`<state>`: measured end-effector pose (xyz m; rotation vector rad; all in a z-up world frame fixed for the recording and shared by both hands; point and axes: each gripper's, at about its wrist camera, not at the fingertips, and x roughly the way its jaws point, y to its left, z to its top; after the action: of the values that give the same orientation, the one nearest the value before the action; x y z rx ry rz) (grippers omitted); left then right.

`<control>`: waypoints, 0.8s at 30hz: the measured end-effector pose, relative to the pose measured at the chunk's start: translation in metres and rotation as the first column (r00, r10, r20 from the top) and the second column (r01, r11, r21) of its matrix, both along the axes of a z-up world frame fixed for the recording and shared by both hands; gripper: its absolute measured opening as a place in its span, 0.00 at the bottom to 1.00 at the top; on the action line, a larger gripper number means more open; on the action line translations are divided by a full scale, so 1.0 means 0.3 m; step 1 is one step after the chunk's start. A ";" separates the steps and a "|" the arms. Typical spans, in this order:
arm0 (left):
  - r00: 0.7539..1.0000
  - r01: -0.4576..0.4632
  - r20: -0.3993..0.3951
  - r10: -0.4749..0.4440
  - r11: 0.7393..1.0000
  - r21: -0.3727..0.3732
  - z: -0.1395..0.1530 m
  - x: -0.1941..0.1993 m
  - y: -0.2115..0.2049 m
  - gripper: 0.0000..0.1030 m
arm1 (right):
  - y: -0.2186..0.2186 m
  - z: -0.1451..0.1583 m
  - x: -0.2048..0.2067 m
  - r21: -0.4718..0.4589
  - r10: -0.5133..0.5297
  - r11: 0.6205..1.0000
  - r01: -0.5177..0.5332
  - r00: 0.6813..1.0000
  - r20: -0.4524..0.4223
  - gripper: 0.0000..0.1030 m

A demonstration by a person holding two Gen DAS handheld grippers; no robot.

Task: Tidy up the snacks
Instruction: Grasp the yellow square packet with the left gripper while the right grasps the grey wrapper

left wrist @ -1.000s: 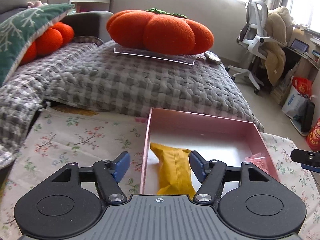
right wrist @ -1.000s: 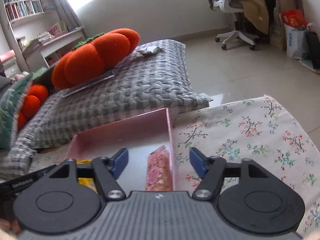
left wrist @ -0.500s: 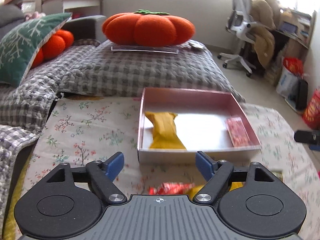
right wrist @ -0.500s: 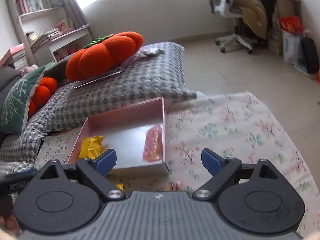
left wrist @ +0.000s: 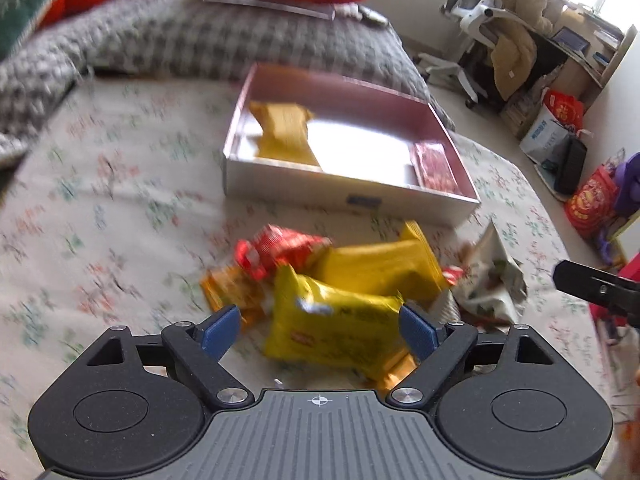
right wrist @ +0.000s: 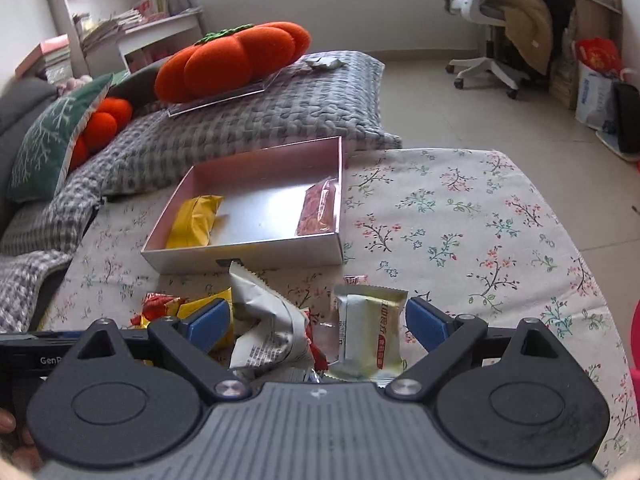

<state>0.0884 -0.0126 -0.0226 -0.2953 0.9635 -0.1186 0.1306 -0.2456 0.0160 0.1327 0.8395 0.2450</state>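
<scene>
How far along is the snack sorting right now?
Done: a yellow packet and a red packet lie in the pink box. In hand: nothing; the left claw and right claw, jaws just opened wide, sit over the loose pile. Left: every snack in that pile.

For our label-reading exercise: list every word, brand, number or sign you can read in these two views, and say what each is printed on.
"GenR", cut off at its right end: on the left gripper, seen in the right wrist view.
Pale green packet: red vertical print, too small to read.
Grey-white wrapper: fine print, unreadable.
Yellow packet: print blurred.
Box: dark label blurred.
</scene>
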 end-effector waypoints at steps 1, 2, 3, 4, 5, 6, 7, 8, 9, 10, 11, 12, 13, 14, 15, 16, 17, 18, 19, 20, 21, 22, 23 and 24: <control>1.000 0.003 -0.005 -0.003 1.000 -0.008 -0.007 -0.001 -0.005 0.85 | 0.004 -0.004 0.001 0.001 0.008 1.000 -0.008 1.000 -0.004 0.91; 1.000 0.003 -0.010 -0.003 1.000 -0.010 -0.012 -0.001 -0.010 0.85 | 0.006 -0.009 0.003 0.000 0.013 1.000 -0.013 1.000 -0.008 0.92; 1.000 0.002 -0.013 -0.002 1.000 -0.007 -0.018 -0.003 -0.017 0.86 | 0.005 -0.016 0.001 -0.005 0.014 1.000 -0.014 1.000 -0.012 0.92; 1.000 0.006 -0.016 -0.006 1.000 -0.001 -0.024 -0.002 -0.026 0.87 | 0.005 -0.022 0.003 -0.012 0.012 1.000 -0.012 1.000 -0.017 0.92; 1.000 0.013 -0.020 -0.013 1.000 0.002 -0.028 -0.002 -0.033 0.87 | 0.004 -0.028 0.005 -0.018 0.006 1.000 -0.006 1.000 -0.021 0.92; 0.999 0.026 -0.026 -0.026 1.000 0.004 -0.035 -0.002 -0.043 0.87 | 0.002 -0.033 0.008 -0.021 -0.001 1.000 0.001 1.000 -0.026 0.92; 0.999 0.034 -0.032 -0.034 0.999 0.003 -0.040 -0.001 -0.050 0.87 | 0.000 -0.038 0.009 -0.022 -0.008 1.000 0.007 1.000 -0.029 0.92; 0.998 0.041 -0.037 -0.041 0.999 0.001 -0.046 0.000 -0.056 0.87 | -0.003 -0.042 0.008 -0.019 -0.012 1.000 0.011 0.999 -0.035 0.91; 0.999 0.043 -0.030 -0.043 0.999 0.001 -0.049 0.003 -0.058 0.87 | -0.005 -0.047 0.009 -0.015 -0.013 1.000 0.012 0.999 -0.041 0.91; 0.998 0.048 -0.032 -0.048 0.999 0.006 -0.053 0.004 -0.063 0.87 | -0.005 -0.049 0.008 -0.011 -0.011 1.000 0.010 0.999 -0.044 0.91; 0.998 0.051 -0.034 -0.050 0.999 0.014 -0.058 0.005 -0.070 0.88 | -0.003 -0.049 0.006 -0.009 -0.007 1.000 0.007 0.999 -0.044 0.91; 0.998 0.053 -0.038 -0.052 0.998 0.024 -0.064 0.006 -0.075 0.88 | -0.001 -0.048 0.004 -0.009 -0.004 1.000 0.003 0.999 -0.042 0.91; 0.998 0.056 -0.044 -0.055 0.998 0.032 -0.069 0.006 -0.079 0.88 | 0.002 -0.050 0.003 -0.012 0.000 1.000 0.000 0.999 -0.041 0.91; 0.997 0.059 -0.047 -0.057 0.998 0.037 -0.074 0.007 -0.083 0.88 | 0.005 -0.051 0.004 -0.015 0.003 1.000 -0.003 0.999 -0.043 0.91; 0.997 0.059 -0.047 -0.057 0.997 0.042 -0.077 0.009 -0.085 0.88 | 0.008 -0.053 0.004 -0.016 0.007 1.000 -0.008 0.999 -0.046 0.91; 0.997 0.057 -0.049 -0.055 0.997 0.048 -0.081 0.011 -0.087 0.88 | 0.011 -0.055 0.005 -0.017 0.012 1.000 -0.013 0.999 -0.050 0.90; 0.997 0.054 -0.049 -0.052 0.997 0.054 -0.084 0.014 -0.088 0.88 | 0.013 -0.057 0.006 -0.018 0.015 1.000 -0.016 0.999 -0.053 0.90; 0.998 0.053 -0.049 -0.050 0.997 0.059 -0.087 0.015 -0.090 0.88 | 0.016 -0.059 0.005 -0.021 0.017 1.000 -0.018 0.998 -0.055 0.90; 0.997 0.054 -0.050 -0.050 0.996 0.066 -0.092 0.017 -0.093 0.88 | 0.019 -0.060 0.007 -0.022 0.020 1.000 -0.022 0.998 -0.057 0.90; 0.997 0.056 -0.053 -0.052 0.996 0.073 -0.096 0.019 -0.095 0.87 | 0.021 -0.062 0.008 -0.023 0.024 0.999 -0.026 0.998 -0.060 0.90; 0.997 0.057 -0.055 -0.053 0.995 0.082 -0.100 0.020 -0.098 0.87 | 0.024 -0.065 0.008 -0.024 0.028 0.999 -0.029 0.998 -0.063 0.89; 0.997 0.057 -0.054 -0.053 0.994 0.092 -0.103 0.021 -0.102 0.87 | 0.027 -0.067 0.009 -0.026 0.031 0.999 -0.032 0.997 -0.067 0.89; 0.997 0.059 -0.053 -0.054 0.993 0.100 -0.104 0.021 -0.104 0.87 | 0.029 -0.070 0.010 -0.026 0.034 0.999 -0.036 0.997 -0.070 0.88; 0.997 0.060 -0.049 -0.055 0.992 0.107 -0.104 0.021 -0.105 0.86 | 0.030 -0.072 0.011 -0.026 0.037 0.999 -0.039 0.997 -0.074 0.88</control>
<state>0.0948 -0.0442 -0.0539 -0.1714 1.0210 -0.1120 0.1338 -0.2366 -0.0055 0.1010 0.9185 0.2655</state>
